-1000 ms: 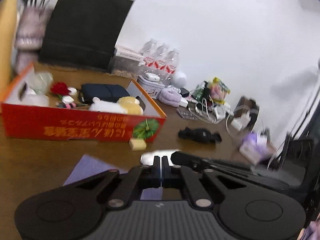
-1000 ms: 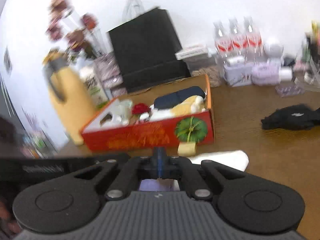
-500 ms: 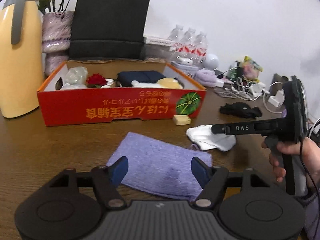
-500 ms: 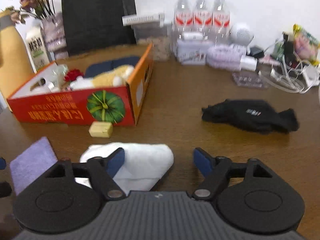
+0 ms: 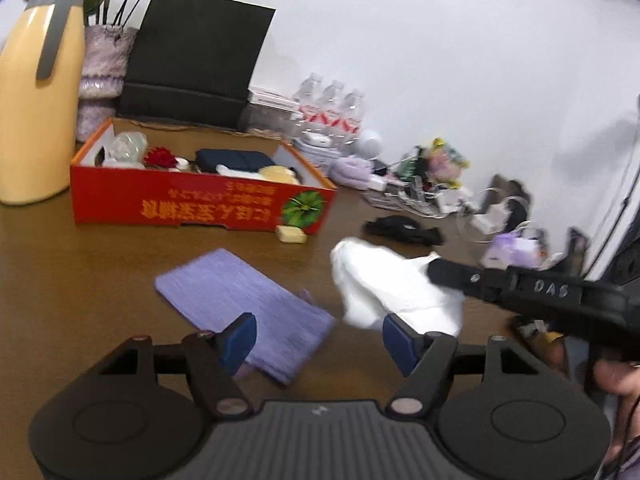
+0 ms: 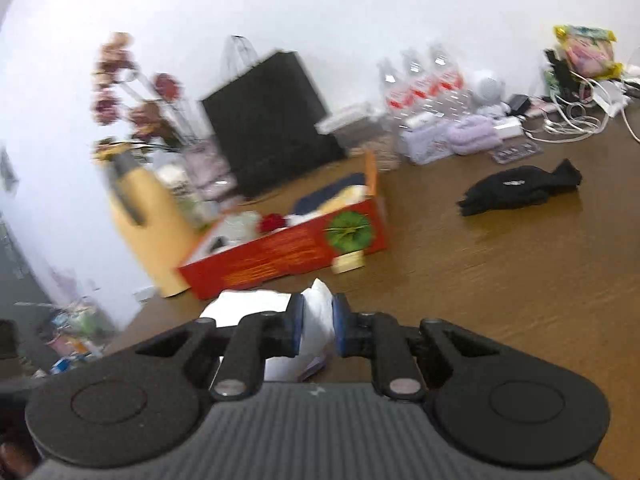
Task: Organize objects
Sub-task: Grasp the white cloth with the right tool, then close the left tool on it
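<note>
White cloth (image 6: 316, 322) is soft, crumpled and pinched between the right gripper (image 6: 317, 326) pads, hanging over the table (image 6: 500, 280), so I'd lift it clear before heading for the red box (image 6: 288, 254) ahead, while the left gripper (image 5: 318, 336) sits wide open over the purple cloth (image 5: 240, 300).

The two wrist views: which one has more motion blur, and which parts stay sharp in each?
The right wrist view is more blurred: the red box, black paper bag and flowers smear, while the right gripper shut on the white cloth stays sharp. In the left wrist view the white cloth smears; the left gripper and purple towel stay clearer.
</note>
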Tool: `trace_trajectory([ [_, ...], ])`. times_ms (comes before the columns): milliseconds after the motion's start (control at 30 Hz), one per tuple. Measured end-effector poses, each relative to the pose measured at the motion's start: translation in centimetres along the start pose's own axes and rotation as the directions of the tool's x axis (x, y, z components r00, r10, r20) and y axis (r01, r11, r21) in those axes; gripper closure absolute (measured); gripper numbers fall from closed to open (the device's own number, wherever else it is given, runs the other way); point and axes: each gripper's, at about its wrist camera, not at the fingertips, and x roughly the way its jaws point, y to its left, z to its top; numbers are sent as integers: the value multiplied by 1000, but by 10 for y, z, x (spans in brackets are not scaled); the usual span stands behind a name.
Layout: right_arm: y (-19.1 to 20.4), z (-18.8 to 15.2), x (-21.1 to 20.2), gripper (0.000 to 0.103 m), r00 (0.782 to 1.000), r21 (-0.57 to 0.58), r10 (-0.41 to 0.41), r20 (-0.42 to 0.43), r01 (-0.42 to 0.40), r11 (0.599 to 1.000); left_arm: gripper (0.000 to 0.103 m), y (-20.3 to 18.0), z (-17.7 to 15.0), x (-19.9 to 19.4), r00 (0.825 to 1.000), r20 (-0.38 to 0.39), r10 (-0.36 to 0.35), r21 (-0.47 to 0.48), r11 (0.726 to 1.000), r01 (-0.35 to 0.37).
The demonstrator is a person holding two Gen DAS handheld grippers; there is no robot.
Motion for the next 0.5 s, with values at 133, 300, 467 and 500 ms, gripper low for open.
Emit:
trace_trajectory([
  [133,23,-21,-9,87,995,-29,50,-89,-52,998,42,10,-21,-24,1000,-6,-30,-46,999,29],
  [300,49,-58,6,87,986,-42,28,-163,-36,998,55,28,-42,-41,997,-61,-42,-136,990,33],
  [467,61,-66,10,86,980,-66,25,-196,-39,997,31,49,-51,-62,996,-20,-91,-205,975,85],
  [500,63,-68,10,86,979,-70,23,-201,-38,997,31,51,-51,-64,994,-24,-108,-205,973,101],
])
